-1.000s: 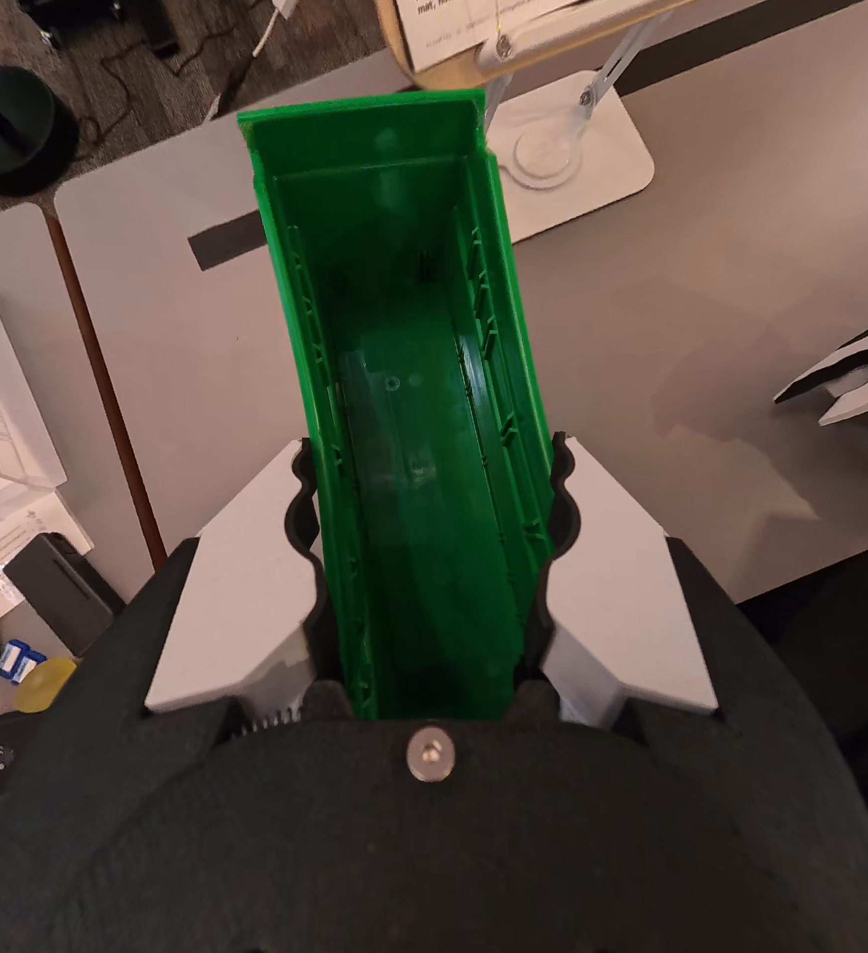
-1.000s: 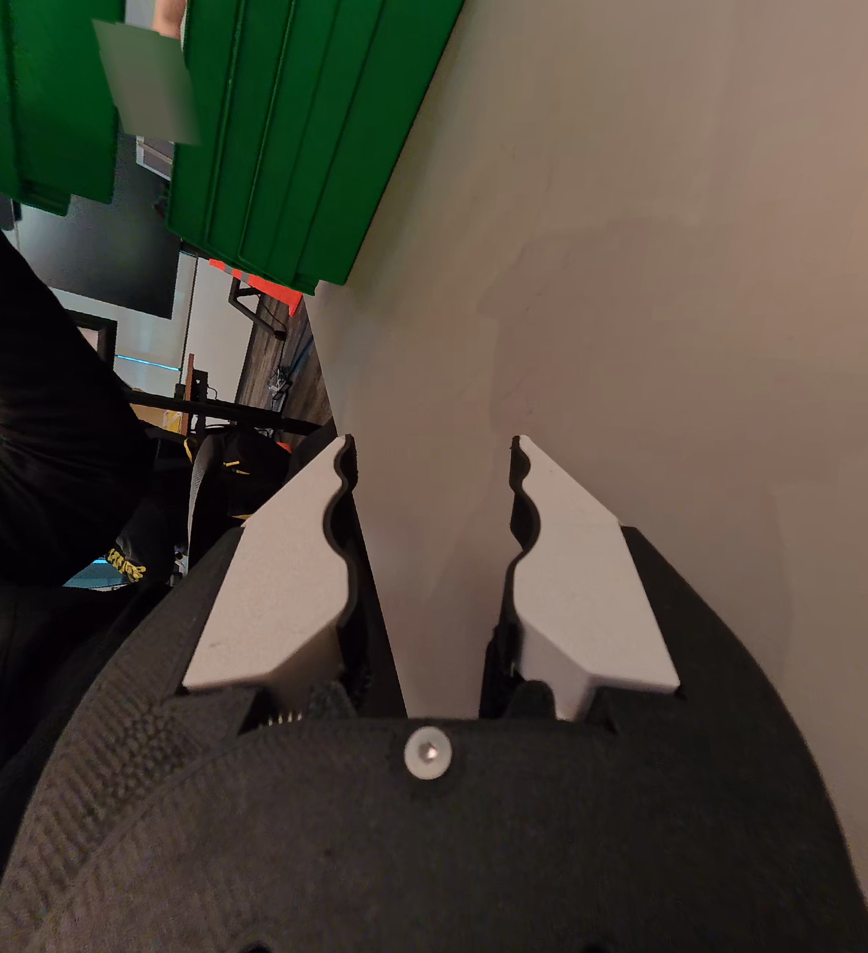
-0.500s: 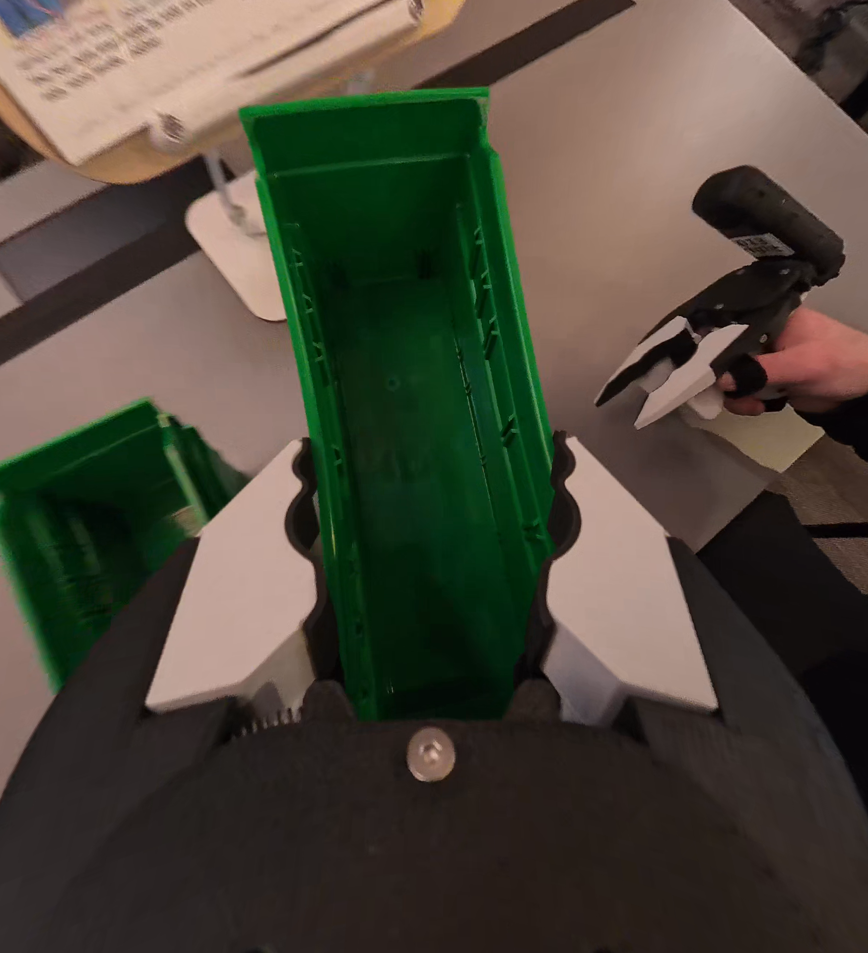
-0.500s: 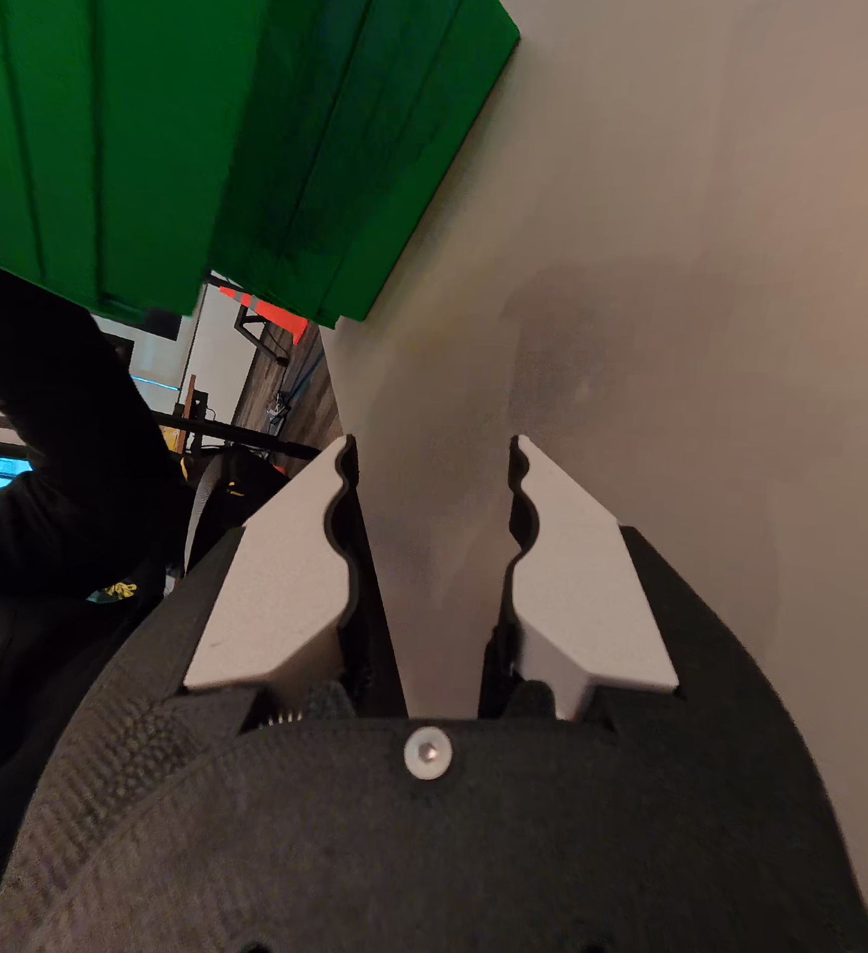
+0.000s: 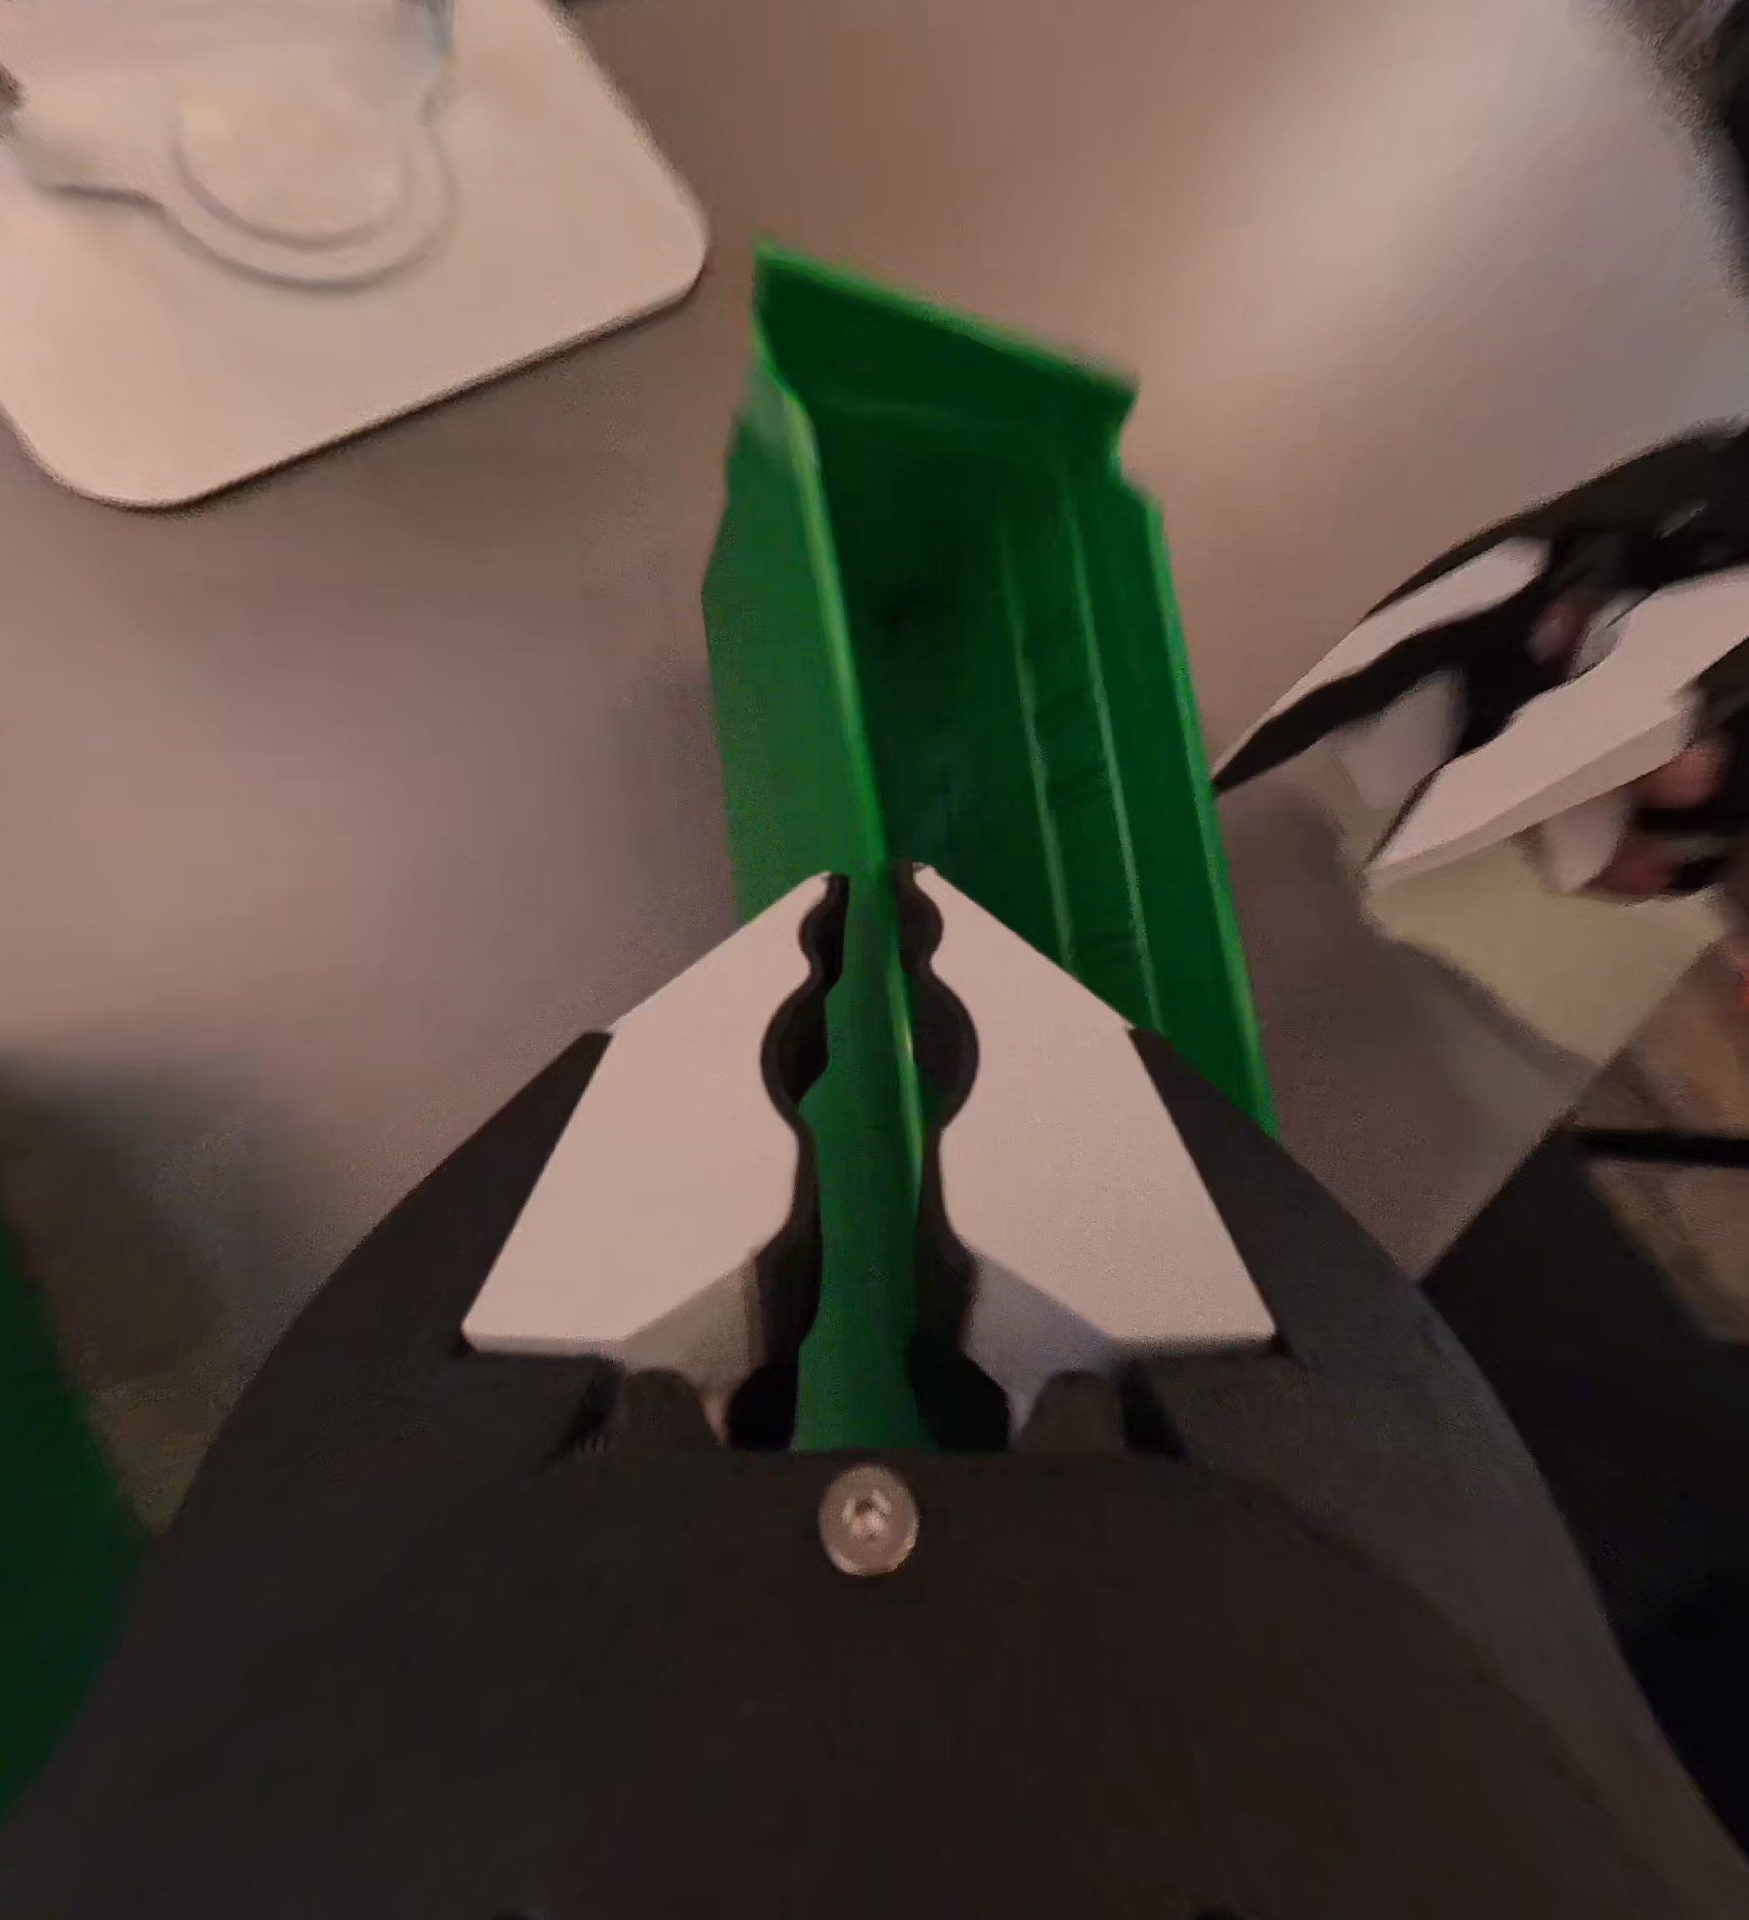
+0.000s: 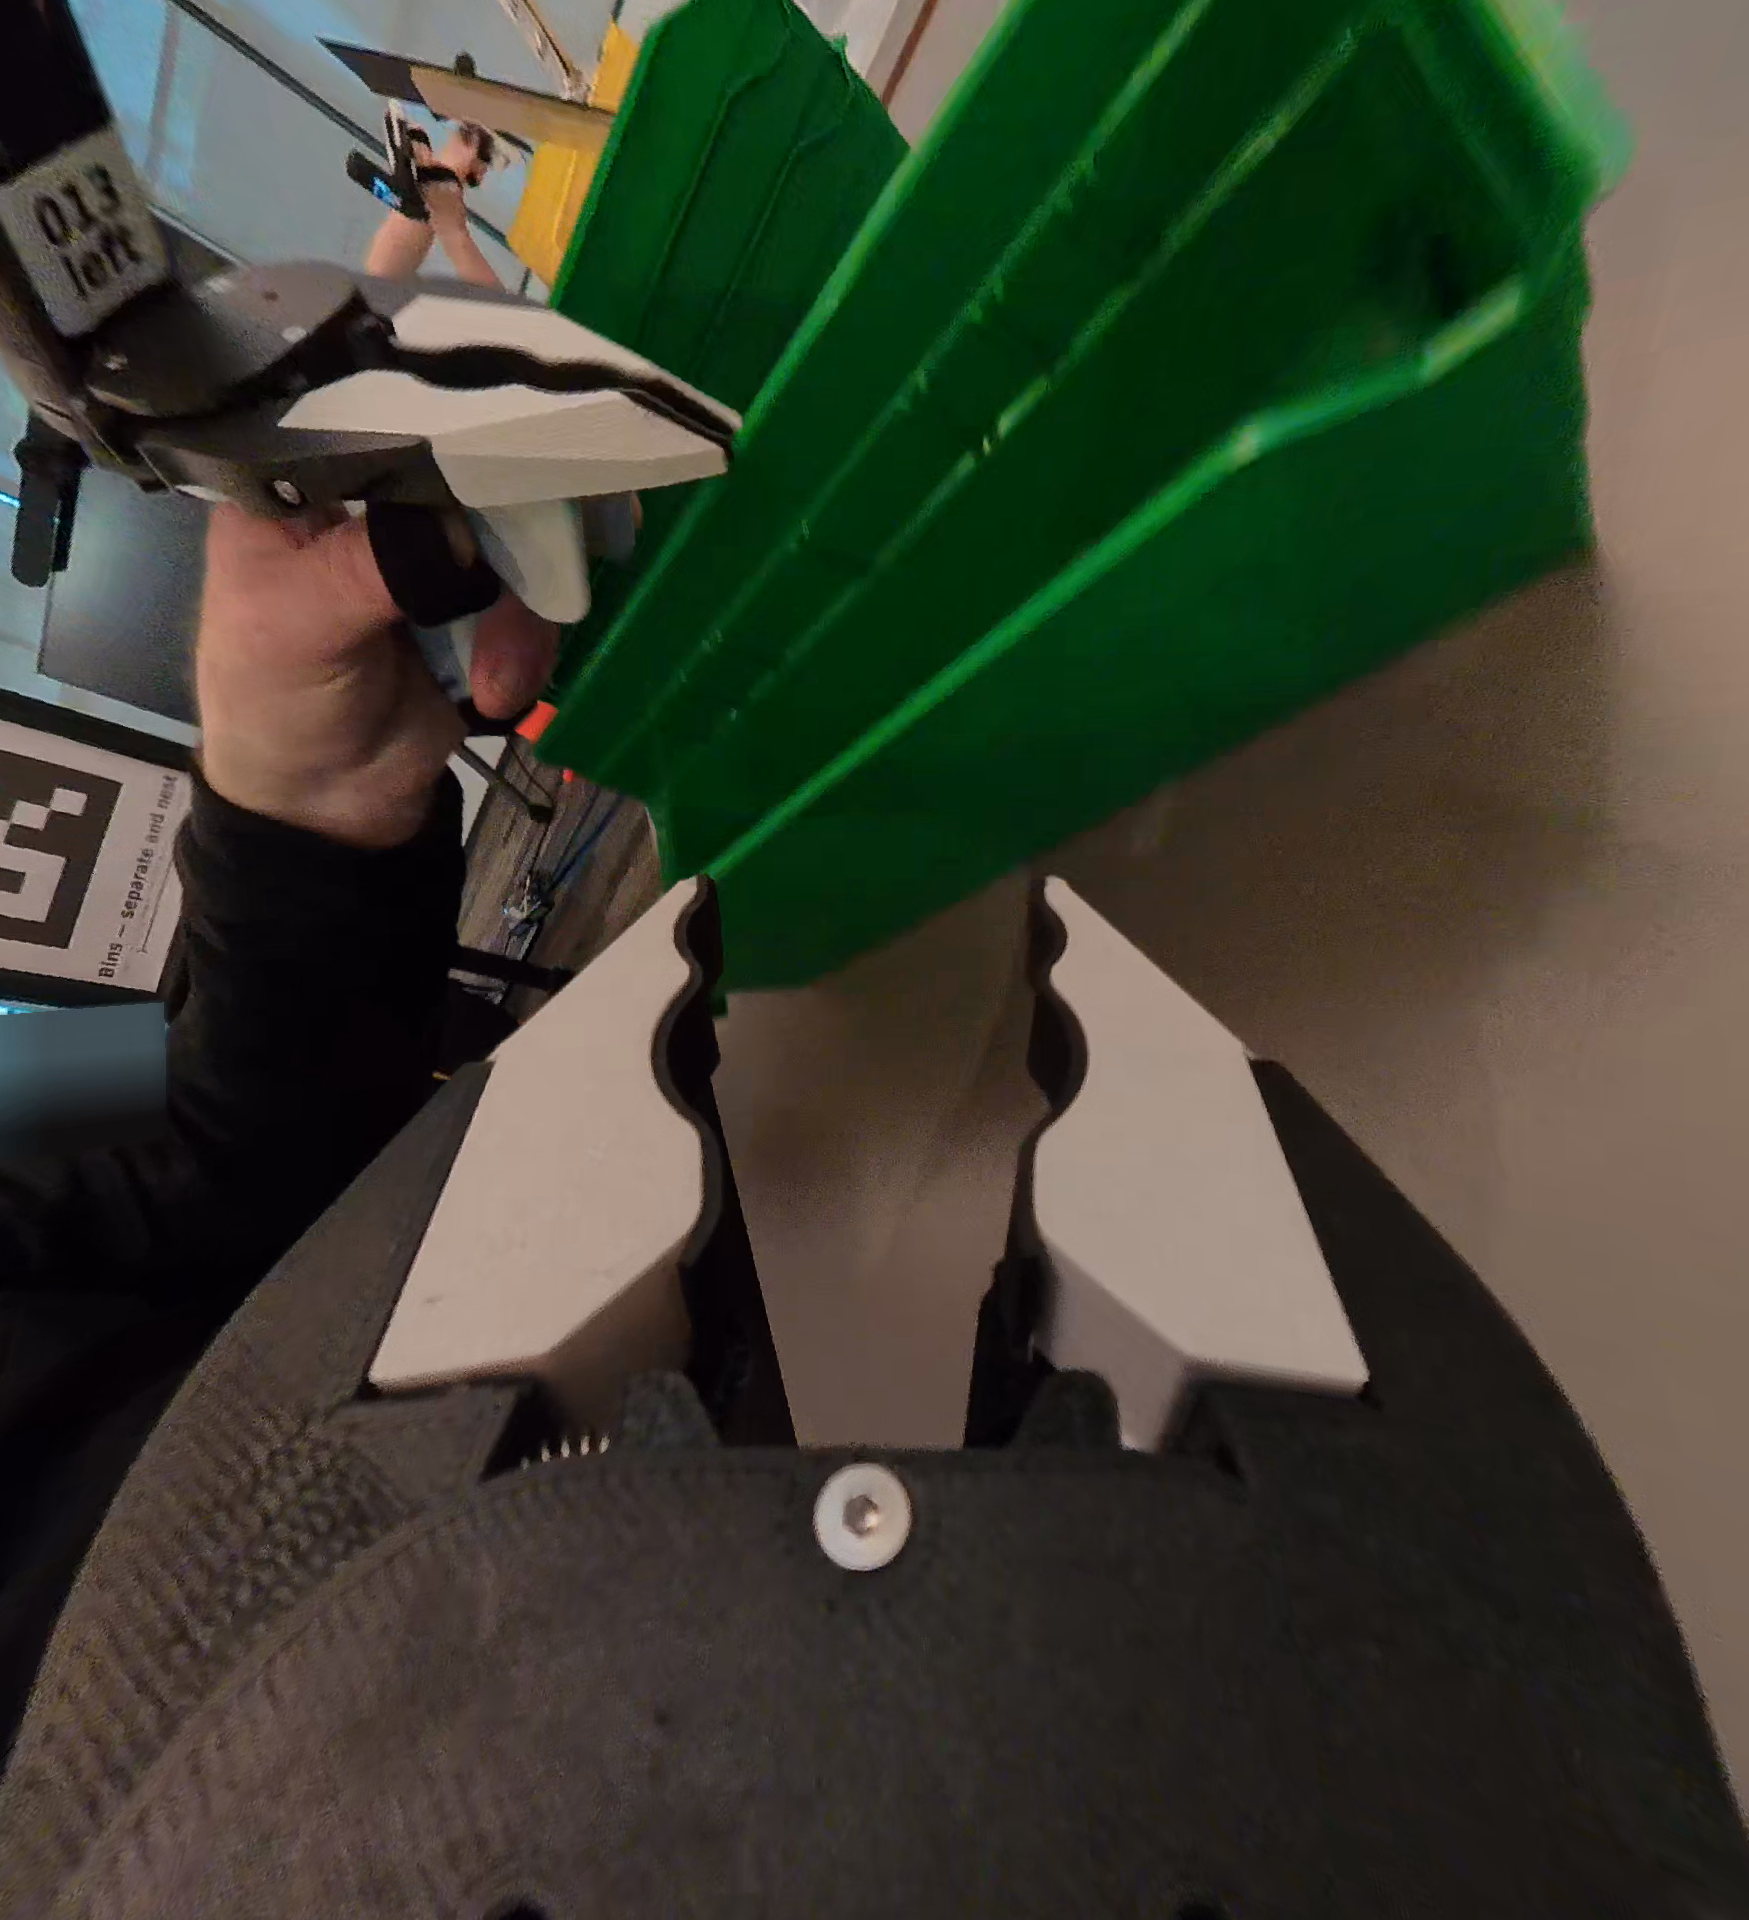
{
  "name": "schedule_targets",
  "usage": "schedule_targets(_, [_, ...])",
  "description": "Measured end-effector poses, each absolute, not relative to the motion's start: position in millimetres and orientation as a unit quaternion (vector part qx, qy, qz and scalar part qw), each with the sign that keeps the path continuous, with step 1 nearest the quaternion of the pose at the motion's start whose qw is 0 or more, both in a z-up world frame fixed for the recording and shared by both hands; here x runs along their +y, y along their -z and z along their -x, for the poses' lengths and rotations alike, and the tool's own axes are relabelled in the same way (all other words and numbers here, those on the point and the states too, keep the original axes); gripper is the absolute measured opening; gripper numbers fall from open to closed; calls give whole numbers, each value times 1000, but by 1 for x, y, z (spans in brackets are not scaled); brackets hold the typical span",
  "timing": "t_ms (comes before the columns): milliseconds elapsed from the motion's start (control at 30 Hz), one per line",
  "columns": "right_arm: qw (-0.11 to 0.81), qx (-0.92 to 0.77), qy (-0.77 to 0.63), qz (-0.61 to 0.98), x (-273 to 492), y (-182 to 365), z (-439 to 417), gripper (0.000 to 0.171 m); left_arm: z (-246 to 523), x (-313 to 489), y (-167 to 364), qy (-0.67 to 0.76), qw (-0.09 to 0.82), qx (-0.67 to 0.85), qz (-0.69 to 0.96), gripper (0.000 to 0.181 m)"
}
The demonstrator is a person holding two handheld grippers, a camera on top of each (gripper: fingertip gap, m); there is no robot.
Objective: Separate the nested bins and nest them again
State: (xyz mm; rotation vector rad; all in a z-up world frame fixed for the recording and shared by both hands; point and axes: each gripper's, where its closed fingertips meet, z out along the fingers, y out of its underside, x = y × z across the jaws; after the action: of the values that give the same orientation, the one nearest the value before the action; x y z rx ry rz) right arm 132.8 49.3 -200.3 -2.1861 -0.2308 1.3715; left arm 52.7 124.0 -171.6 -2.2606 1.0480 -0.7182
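Left wrist view: my left gripper (image 5: 875,883) pinches the green bin's (image 5: 963,665) side wall to steady it; my right gripper (image 6: 865,894) waits part-open, empty, nearby.

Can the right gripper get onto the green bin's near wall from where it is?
Probably yes. The right gripper is open and empty, the green bin lies just past its fingertips, and only bare table sits between.
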Motion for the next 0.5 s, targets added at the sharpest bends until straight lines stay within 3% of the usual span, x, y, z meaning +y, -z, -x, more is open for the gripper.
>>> schedule_targets(33, [279, -85, -510, 809, 51, 197, -133, 57, -61, 121, 166, 305, 269, 365, 837, 6])
schedule_targets(100, [288, -85, -507, 808, 52, 192, -134, 58, -59, 123, 175, 265, 264, 363, 854, 45])
schedule_targets(133, [290, -83, -498, 813, 52, 193, -136, 61, -60, 117, 183, 240, 250, 386, 855, 49])
schedule_targets(300, [299, -87, -473, 824, 52, 188, -135, 63, -60, 109, 198, 247, 222, 393, 857, 56])
schedule_targets(367, [295, -88, -449, 839, 52, 192, -135, 64, -58, 98, 208, 274, 172, 393, 861, 60])
schedule_targets(500, [296, -84, -434, 847, 54, 194, -133, 68, -66, 71, 221, 304, 116, 413, 850, 52])
